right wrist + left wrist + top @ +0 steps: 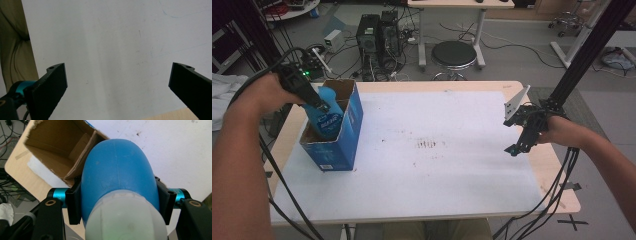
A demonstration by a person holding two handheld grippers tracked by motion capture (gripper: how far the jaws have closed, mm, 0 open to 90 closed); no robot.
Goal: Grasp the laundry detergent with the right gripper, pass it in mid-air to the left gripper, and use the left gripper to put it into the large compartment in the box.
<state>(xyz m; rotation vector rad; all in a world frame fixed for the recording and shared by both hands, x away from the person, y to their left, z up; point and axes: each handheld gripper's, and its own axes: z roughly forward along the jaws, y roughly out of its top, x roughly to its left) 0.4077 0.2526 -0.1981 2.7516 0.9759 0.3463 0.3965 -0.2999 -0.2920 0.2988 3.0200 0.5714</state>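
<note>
Left tool (319, 104) clamped on a blue plastic bottle with a white cap (117, 177), jaws pressing both its sides. Bottle sits partly inside the open-topped blue cardboard box (346, 132), at about 9 o'clock on the white-covered bench (437, 165); box interior brown, flaps raised. Right tool (518, 145) hangs over the bench near 3 o'clock, jaws wide apart, nothing between them.
</note>
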